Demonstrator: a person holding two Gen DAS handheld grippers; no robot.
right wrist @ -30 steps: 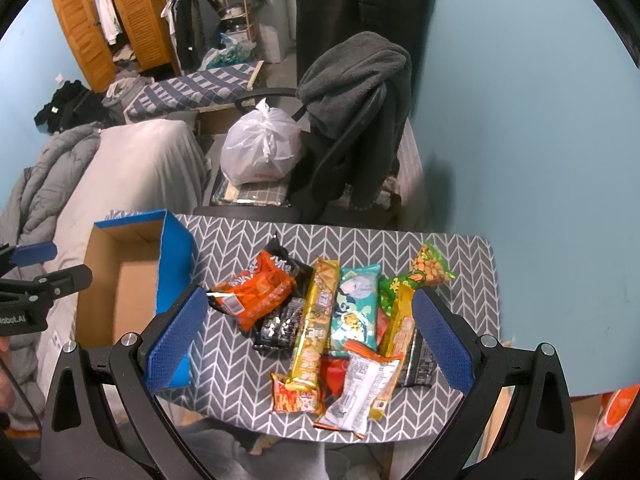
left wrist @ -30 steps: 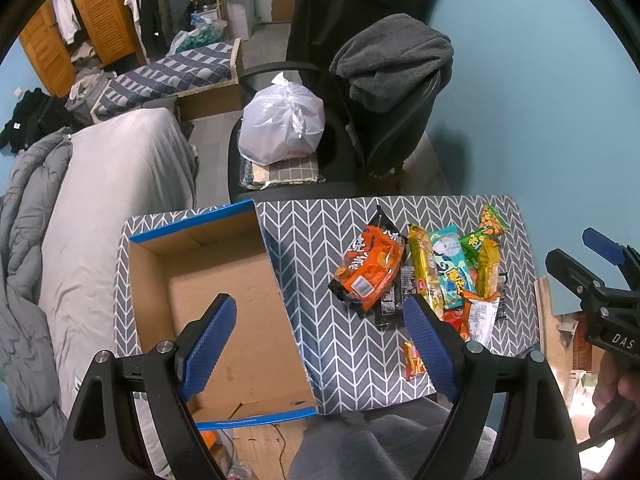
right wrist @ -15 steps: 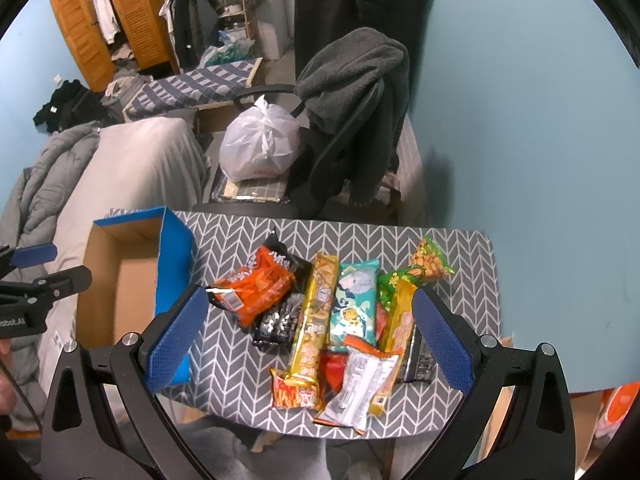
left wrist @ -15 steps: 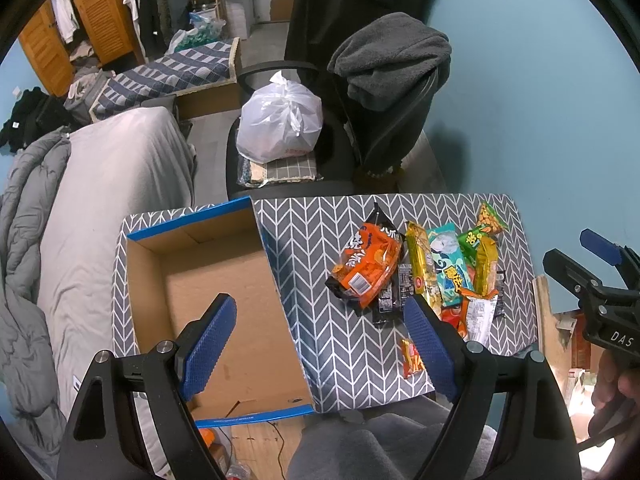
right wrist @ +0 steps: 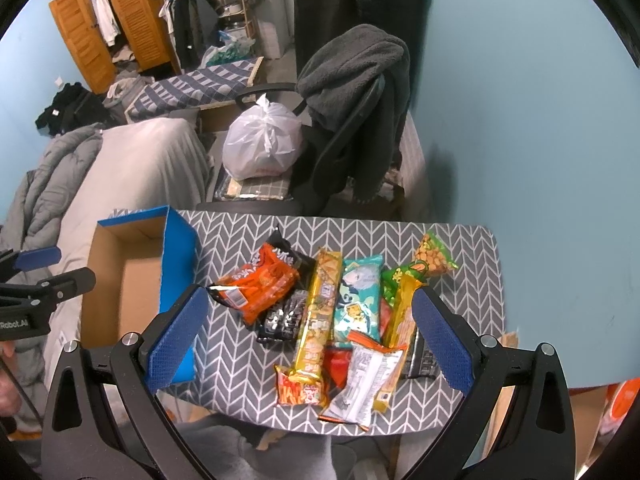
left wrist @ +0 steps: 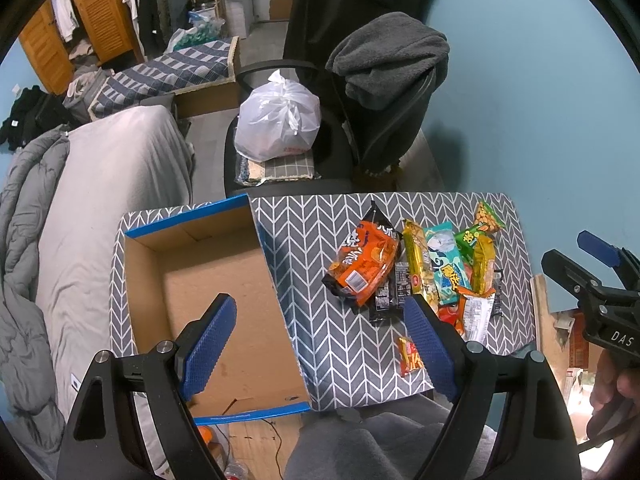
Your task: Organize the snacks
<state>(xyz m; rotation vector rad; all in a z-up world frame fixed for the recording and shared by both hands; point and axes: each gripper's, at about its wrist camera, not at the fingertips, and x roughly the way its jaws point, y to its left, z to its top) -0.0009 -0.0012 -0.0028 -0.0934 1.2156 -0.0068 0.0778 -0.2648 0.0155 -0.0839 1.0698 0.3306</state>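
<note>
While both tools are hovering above the table (right wrist: pixel 248 236), nothing is being carried: the left gripper (left wrist: pixel 320 344) is standing wide apart over the empty cardboard box (left wrist: pixel 208 292), and the right gripper (right wrist: pixel 308 340) is standing equally wide over the snack pile (right wrist: pixel 340 312), which is lying right of the box. These packets are looking light, soft and crinkly, with slick foil likely to be sliding under the pads. The orange bag (right wrist: pixel 260 284), puffed with air and nearest the box, is probably best pinched at its flat sealed end. Package lettering is staying too small to read; only "DAS" is showing on the right tool's body in the left view.
</note>
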